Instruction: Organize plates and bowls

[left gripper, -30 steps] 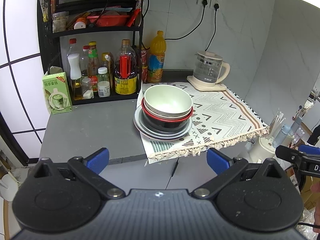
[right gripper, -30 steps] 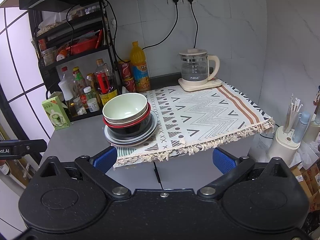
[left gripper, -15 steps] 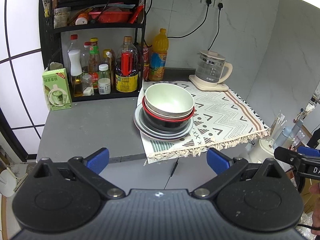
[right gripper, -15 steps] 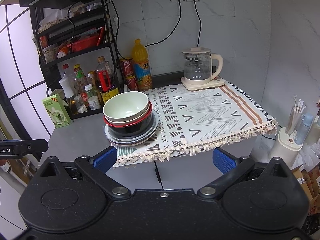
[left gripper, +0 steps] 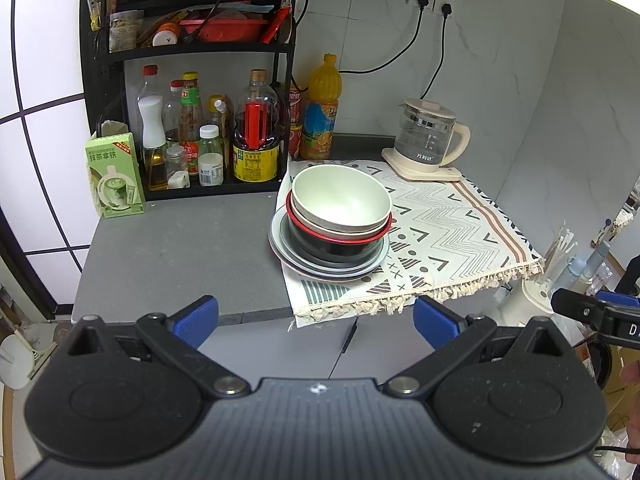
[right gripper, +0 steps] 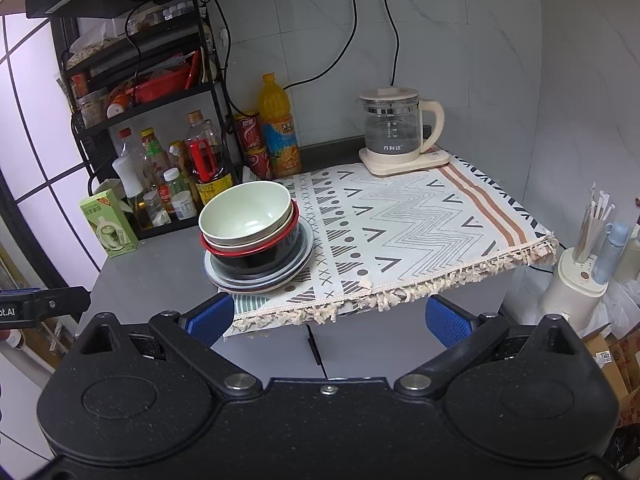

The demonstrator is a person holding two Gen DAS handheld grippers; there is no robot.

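Note:
A stack of dishes stands at the left edge of a patterned cloth [left gripper: 448, 232] on the grey counter. On top is a pale green bowl [left gripper: 340, 200], nested in a beige bowl and a black bowl with a red rim [left gripper: 340, 242], on grey plates [left gripper: 320, 266]. The stack shows in the right wrist view too, with the green bowl [right gripper: 244, 212] on top and the plates [right gripper: 260, 276] under it. My left gripper [left gripper: 316, 318] is open and empty, in front of the counter edge. My right gripper [right gripper: 330, 318] is open and empty, also short of the counter.
A black rack with bottles [left gripper: 208, 136] stands at the back left, a green carton [left gripper: 114, 176] beside it. An orange juice bottle [left gripper: 322, 108] and a glass kettle [left gripper: 428, 140] stand at the back. A white holder with sticks [right gripper: 580, 276] is at the right.
Both grippers have moved slightly closer to the counter and tilted a little. The dishes have not moved. Both grippers stay open.

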